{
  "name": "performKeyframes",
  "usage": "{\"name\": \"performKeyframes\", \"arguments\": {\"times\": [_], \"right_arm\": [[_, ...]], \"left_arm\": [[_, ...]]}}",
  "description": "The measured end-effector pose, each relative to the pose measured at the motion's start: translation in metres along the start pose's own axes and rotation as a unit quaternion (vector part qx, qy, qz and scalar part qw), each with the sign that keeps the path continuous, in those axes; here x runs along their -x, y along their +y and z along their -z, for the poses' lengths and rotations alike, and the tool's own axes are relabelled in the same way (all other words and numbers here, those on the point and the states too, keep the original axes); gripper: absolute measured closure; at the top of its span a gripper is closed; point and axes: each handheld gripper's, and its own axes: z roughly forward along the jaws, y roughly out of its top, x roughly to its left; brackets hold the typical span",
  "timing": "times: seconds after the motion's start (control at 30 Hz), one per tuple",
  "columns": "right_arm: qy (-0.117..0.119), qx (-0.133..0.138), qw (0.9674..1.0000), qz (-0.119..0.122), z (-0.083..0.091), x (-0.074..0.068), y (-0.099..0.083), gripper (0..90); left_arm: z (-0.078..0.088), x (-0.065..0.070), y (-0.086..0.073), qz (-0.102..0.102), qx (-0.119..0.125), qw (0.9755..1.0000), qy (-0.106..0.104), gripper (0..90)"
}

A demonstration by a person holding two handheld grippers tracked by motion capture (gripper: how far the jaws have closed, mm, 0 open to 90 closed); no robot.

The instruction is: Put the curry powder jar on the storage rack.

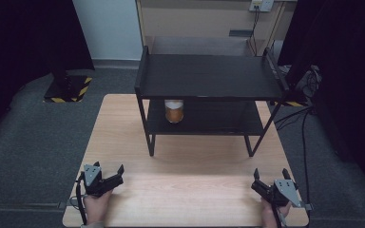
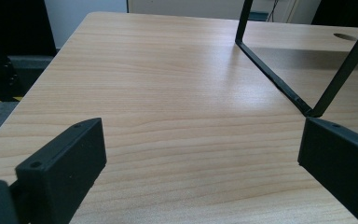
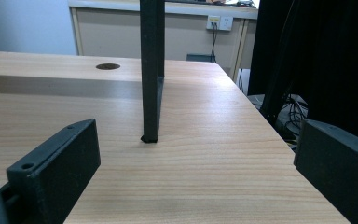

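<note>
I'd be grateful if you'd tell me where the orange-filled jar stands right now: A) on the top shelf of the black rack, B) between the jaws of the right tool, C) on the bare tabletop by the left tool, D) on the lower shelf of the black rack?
D: in the high view the jar stands on the lower shelf of the black rack, under its top shelf, far from both tools.

Even overhead light fell on the pale counter [image 1: 190,180], while the surroundings stayed dark. The shelf [image 1: 209,76] cast a soft shadow beneath. The high view was slightly soft; both gripper views were sharper.
</note>
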Motion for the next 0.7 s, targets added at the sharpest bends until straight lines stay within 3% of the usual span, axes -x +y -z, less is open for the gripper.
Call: {"name": "performKeyframes", "arguments": {"times": [0.7], "right_arm": [[0.005, -0.005, 1.0, 0.005, -0.0003, 0.0005, 0.0011, 0.6]], "left_arm": [[-0.0006, 0.0002, 0.0007, 0.001, -0.003, 1.0, -0.001, 1.0]]}}
